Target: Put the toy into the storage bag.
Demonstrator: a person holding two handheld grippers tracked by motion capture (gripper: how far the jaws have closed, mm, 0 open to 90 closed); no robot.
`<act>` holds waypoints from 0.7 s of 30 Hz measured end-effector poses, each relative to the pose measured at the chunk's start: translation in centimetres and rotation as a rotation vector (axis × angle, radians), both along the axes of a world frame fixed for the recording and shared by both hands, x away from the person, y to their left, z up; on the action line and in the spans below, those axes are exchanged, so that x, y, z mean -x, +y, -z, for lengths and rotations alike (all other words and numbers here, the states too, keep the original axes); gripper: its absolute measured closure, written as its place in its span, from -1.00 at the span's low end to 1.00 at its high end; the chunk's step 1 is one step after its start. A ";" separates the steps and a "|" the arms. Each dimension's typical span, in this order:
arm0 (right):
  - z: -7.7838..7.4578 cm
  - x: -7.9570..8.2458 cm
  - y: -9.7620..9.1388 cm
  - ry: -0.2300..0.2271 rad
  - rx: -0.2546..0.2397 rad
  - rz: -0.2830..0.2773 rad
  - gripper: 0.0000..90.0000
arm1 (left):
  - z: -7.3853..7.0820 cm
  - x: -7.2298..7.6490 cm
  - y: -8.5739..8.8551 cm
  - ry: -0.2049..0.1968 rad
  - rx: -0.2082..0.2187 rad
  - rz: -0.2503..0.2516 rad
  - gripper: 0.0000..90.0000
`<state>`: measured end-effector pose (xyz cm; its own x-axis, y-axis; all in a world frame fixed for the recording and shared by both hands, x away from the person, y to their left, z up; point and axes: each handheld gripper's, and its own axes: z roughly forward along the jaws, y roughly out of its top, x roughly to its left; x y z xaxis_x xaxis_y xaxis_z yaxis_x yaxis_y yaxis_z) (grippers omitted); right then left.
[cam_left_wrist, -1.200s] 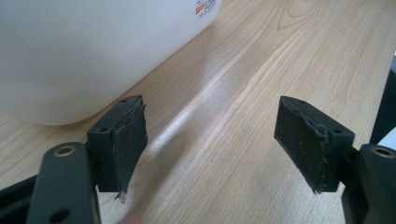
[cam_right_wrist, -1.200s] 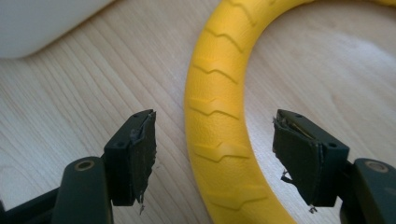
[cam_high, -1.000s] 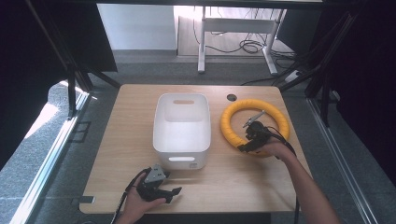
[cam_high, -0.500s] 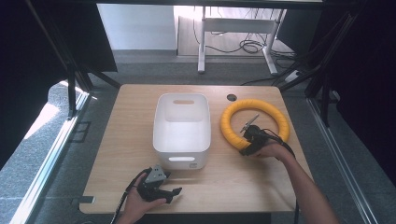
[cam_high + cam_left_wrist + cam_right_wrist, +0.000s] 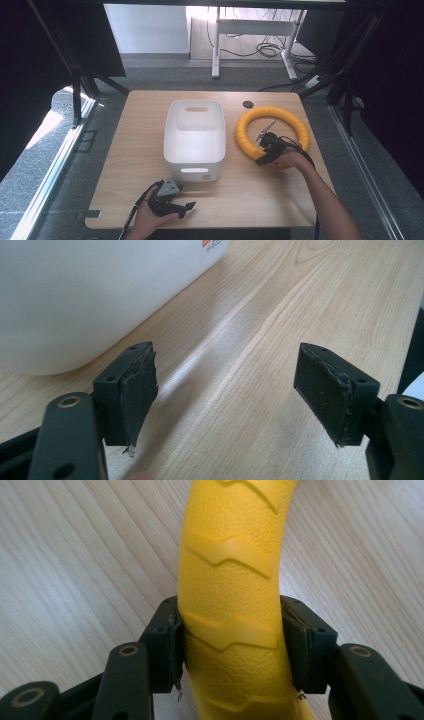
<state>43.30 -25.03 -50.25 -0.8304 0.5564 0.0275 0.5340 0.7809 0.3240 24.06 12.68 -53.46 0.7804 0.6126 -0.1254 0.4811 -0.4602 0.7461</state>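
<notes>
**A:** What is on the table (image 5: 125, 170), going left to right?

**B:** Nearest the person, at the front left edge, the left hand (image 5: 145, 220) holds the left gripper (image 5: 184, 206). It rests low on the wood, just in front of the tub. In the left gripper view its two black jaws stand wide apart with bare tabletop between them.

**A:** And the tub?

**B:** A white tub (image 5: 194, 137) sits upright near the middle of the table. Its curved white side (image 5: 80, 295) shows close by in the left gripper view, apart from the jaws.

**A:** What is to the right of it?

**B:** A yellow ring (image 5: 272, 134) lies flat on the wood, just beside the tub. The right gripper (image 5: 263, 152) meets its near edge, held by the right hand (image 5: 295, 161).

**A:** Is the ring gripped?

**B:** Yes. The jaws have just been closing, and in the right gripper view the ribbed ring (image 5: 230, 610) runs between them, with a pad pressed against each side.
</notes>
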 end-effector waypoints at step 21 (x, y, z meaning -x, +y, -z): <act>-8.3 -0.1 -2.8 -0.116 -0.535 0.101 0.15 | 0.0 -0.1 0.2 0.000 0.003 -0.007 -0.44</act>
<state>43.37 -27.80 -41.91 -0.7879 0.5673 0.2395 0.5348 0.4377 0.7228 24.17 12.84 -53.47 0.7760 0.6178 -0.1271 0.4842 -0.4543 0.7478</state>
